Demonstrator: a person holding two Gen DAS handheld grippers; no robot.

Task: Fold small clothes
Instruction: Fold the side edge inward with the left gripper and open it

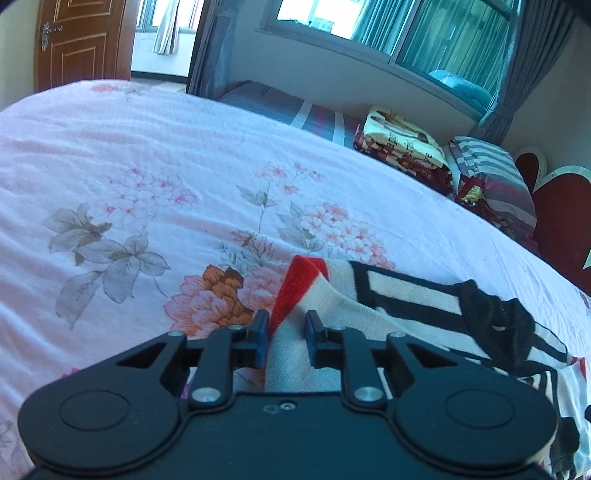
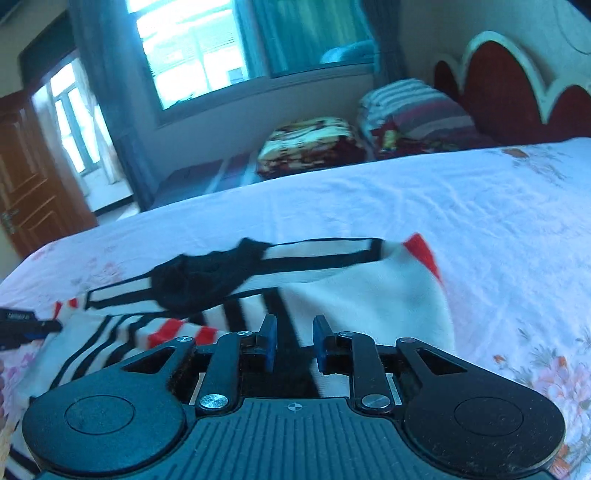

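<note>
A small cream garment (image 1: 406,291) with black stripes, red trim and a black ribbed part lies rumpled on the pink floral bed sheet (image 1: 147,155). In the left wrist view my left gripper (image 1: 288,332) is shut on a raised cream fold next to the red edge, which fills the narrow gap between the blue pads. The right wrist view shows the garment (image 2: 369,295) spread in front of and under my right gripper (image 2: 294,345). Its jaws stand a little apart, and a black stripe runs unbroken beneath them. The left gripper's tip (image 2: 29,325) shows at the far left edge.
Along the bed's far side lie a folded patterned blanket (image 1: 402,144) and a striped pillow (image 1: 491,173). The red scalloped headboard (image 2: 517,81) stands at the right. Behind are a window with curtains (image 1: 443,33) and a brown door (image 1: 81,40). Bare sheet stretches left of the garment.
</note>
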